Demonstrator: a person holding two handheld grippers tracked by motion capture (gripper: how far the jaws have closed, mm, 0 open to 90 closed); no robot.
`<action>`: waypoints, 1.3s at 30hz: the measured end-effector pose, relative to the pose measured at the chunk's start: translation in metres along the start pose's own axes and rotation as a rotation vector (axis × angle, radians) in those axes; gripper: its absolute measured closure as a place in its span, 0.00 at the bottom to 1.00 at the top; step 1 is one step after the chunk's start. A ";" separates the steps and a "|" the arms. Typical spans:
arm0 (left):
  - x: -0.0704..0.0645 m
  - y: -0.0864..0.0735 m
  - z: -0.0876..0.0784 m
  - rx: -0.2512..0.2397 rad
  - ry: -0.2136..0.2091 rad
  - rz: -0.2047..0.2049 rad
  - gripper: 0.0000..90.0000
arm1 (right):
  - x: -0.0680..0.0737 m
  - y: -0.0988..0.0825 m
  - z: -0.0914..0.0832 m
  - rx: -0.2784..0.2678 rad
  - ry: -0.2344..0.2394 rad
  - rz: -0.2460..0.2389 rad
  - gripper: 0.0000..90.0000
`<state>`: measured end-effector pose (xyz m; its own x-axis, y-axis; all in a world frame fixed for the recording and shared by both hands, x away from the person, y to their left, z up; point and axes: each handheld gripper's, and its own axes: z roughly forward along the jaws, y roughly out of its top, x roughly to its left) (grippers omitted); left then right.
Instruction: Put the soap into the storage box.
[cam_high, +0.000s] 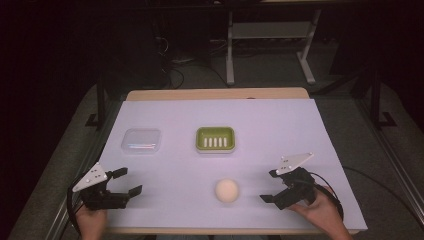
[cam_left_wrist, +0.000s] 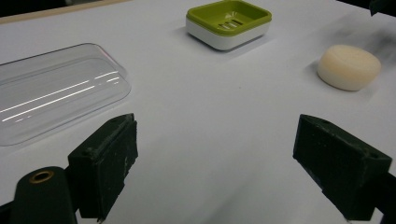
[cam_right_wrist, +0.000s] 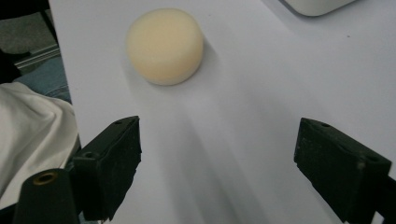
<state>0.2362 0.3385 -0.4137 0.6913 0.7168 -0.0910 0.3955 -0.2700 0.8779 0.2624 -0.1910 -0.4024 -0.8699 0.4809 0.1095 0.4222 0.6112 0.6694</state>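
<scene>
1. Both grippers, left gripper (cam_high: 125, 182) and right gripper (cam_high: 270, 185), hover at the table's near edge, jaws spread wide, holding nothing.
2. Between them, nearer the right gripper, lies a round cream soap (cam_high: 227, 190): probably light, firm, possibly slippery; best pinched across its curved sides.
3. Farther back sit a green soap dish (cam_high: 215, 138) and a clear lid (cam_high: 142, 140).

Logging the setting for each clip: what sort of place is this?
Likely a lab or recording workstation, not a home: a white-covered table on a metal frame, cables on the grey carpeted floor, and staged items like the green slotted soap dish.
</scene>
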 end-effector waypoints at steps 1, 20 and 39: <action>0.000 0.000 0.000 -0.002 0.000 -0.002 0.15 | 0.001 0.002 0.001 0.002 0.005 -0.012 0.15; 0.002 0.000 -0.002 0.002 0.008 -0.004 0.15 | 0.006 0.032 0.023 0.027 0.055 -0.094 0.16; 0.002 -0.001 -0.002 0.001 0.007 -0.004 0.15 | 0.014 0.052 0.045 0.073 0.078 -0.149 0.16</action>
<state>0.2364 0.3415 -0.4137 0.6855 0.7222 -0.0916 0.3988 -0.2673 0.8772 0.2837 -0.1238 -0.3988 -0.9402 0.3330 0.0716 0.3019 0.7176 0.6276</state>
